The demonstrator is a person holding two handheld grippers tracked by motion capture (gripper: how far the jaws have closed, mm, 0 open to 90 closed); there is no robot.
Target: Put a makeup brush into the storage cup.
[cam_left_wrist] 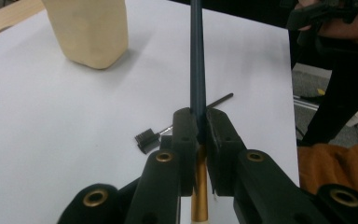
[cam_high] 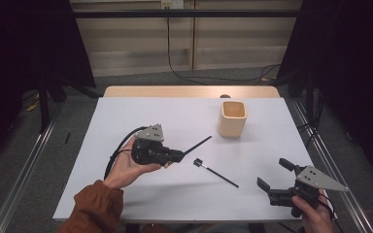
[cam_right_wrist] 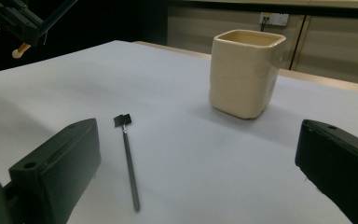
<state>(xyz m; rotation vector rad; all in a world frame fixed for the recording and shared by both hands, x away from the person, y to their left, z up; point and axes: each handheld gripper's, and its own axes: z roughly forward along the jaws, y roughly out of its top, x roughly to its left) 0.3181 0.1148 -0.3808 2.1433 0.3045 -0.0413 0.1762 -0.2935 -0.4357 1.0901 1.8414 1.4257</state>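
No brand, label or readable writing is showing on anything here. Counting the things: two slim dark sticks that look like brushes or pens, one cream cup, two grippers. The left gripper point(cam_high: 178, 156) is sitting in the person's upturned left hand point(cam_high: 126, 170) above the near-left part of the white table point(cam_high: 126, 111), and its jaws are clamping together on the held stick point(cam_high: 197, 145); in the left gripper view that stick point(cam_left_wrist: 197, 60) is running straight up from between the closed pads, dark along its upper length and gold-coloured where it is passing below the pads. Its free end is pointing toward the cream cup point(cam_high: 232, 118) but is stopping well short of it. The second stick point(cam_high: 217, 174) is lying flat on the table, touched by nothing, between the two grippers, with a small dark block-like head at its left end; in the right gripper view it point(cam_right_wrist: 129, 158) is lying just ahead of the left-hand jaw. The right gripper point(cam_high: 274, 176) is being held low over the near-right corner of the table, its jaws standing wide apart with nothing between them. The cup point(cam_right_wrist: 244, 72) is standing upright toward the far right of the table, squarish with rounded corners, its inside not visible.
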